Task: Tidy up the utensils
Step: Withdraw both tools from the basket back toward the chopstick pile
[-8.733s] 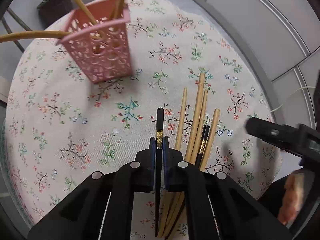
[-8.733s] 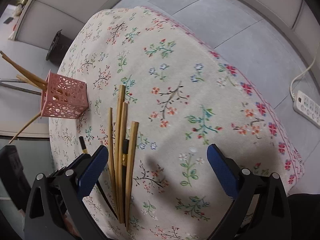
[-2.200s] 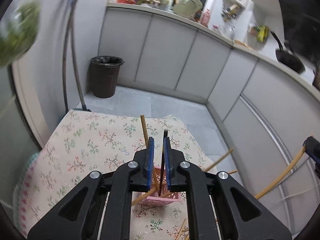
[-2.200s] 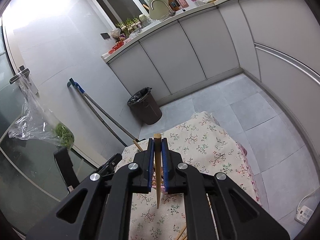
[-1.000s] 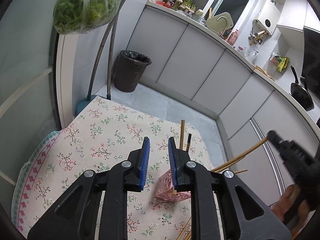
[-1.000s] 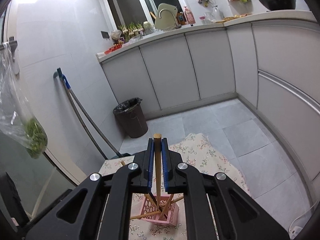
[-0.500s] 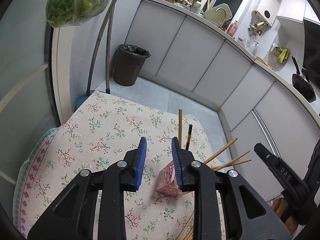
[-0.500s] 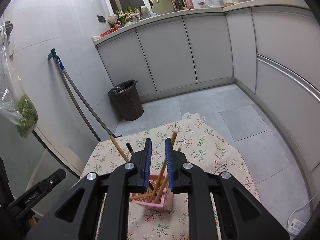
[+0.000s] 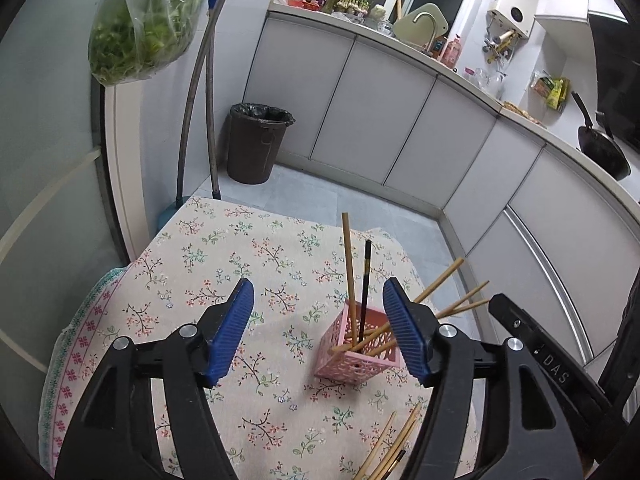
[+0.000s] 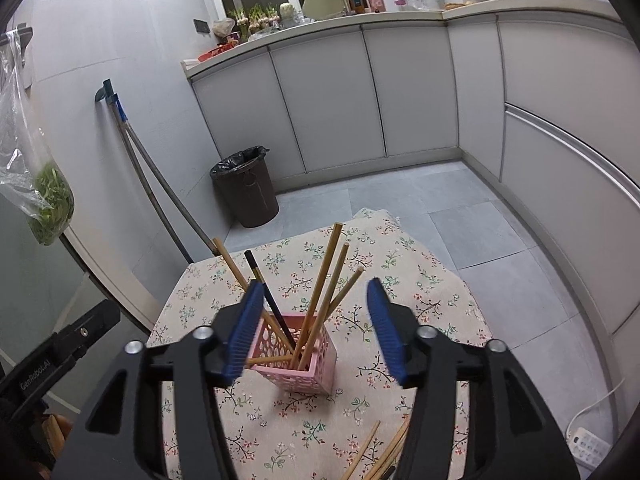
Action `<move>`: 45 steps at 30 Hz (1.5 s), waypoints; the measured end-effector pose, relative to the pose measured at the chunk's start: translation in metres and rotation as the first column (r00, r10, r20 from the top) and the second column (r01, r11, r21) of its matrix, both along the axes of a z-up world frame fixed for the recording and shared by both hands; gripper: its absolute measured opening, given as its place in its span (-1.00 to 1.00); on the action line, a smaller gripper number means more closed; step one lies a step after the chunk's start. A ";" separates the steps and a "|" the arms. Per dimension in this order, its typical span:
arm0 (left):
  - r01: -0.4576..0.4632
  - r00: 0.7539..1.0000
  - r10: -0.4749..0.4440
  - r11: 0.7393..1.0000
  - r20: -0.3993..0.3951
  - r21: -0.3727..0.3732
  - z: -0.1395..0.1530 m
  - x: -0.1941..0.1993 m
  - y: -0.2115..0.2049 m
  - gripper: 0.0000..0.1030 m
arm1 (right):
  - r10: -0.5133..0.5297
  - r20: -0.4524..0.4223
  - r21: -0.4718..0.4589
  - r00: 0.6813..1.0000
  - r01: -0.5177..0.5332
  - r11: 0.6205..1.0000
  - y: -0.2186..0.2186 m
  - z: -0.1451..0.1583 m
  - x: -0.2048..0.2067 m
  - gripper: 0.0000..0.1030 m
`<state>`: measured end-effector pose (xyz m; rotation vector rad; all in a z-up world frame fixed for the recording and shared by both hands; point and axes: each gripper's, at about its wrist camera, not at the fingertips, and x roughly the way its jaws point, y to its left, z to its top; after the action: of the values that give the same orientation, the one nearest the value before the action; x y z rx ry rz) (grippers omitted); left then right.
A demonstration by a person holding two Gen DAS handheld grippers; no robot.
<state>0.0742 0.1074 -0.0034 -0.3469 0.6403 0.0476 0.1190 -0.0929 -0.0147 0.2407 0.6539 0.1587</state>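
**Both tongs spreading above the pink chopstick basket**

We are looking down along two sets of black tongs with blue pads toward a worktop (image 9: 208, 280) covered in a floral cloth. In the left wrist view, our left tongs (image 9: 318, 332) are opening wide, with nothing between the pads; the pink basket (image 9: 356, 354) is standing on the cloth in the lower centre of the frame, just left of the right-hand pad. Chopsticks (image 9: 349, 268) are sticking out of it: a pale one and a black one nearly upright, others leaning toward the right. More loose chopsticks (image 9: 386, 446) are lying on the cloth at the bottom edge.

In the right wrist view, our right tongs (image 10: 314, 330) are also opening and gripping nothing. The basket is sitting in the lower centre between the two pads, farther off, with its chopsticks fanning upward. A dark bin (image 10: 246, 192) is standing on the floor beyond the worktop, beside grey cabinets.
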 end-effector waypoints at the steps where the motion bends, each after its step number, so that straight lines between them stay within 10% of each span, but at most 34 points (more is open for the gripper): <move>1: 0.004 1.000 -0.004 1.000 -0.002 0.007 0.000 -0.001 -0.002 0.33 | -0.001 -0.002 -0.001 1.000 0.001 1.000 0.000 0.000 0.000 0.13; 31: 0.136 0.987 -0.124 0.984 -0.102 0.119 -0.028 -0.014 -0.056 0.86 | -0.095 -0.093 -0.057 0.991 0.090 0.994 -0.046 -0.042 -0.036 0.76; 39: 0.258 0.928 -0.218 0.961 -0.302 0.098 -0.074 0.003 -0.081 0.86 | -0.141 -0.161 -0.181 0.977 0.112 0.977 -0.068 -0.069 -0.051 0.84; 45: 0.317 0.857 -0.236 0.942 -0.459 0.109 -0.120 0.016 -0.098 0.86 | -0.232 -0.344 -0.124 0.910 0.201 0.972 -0.112 -0.109 -0.069 0.84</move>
<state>0.0903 0.0089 -0.1232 -0.0587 1.1262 -0.0963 0.0502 -0.2054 -0.1240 0.2599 0.9875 -0.1315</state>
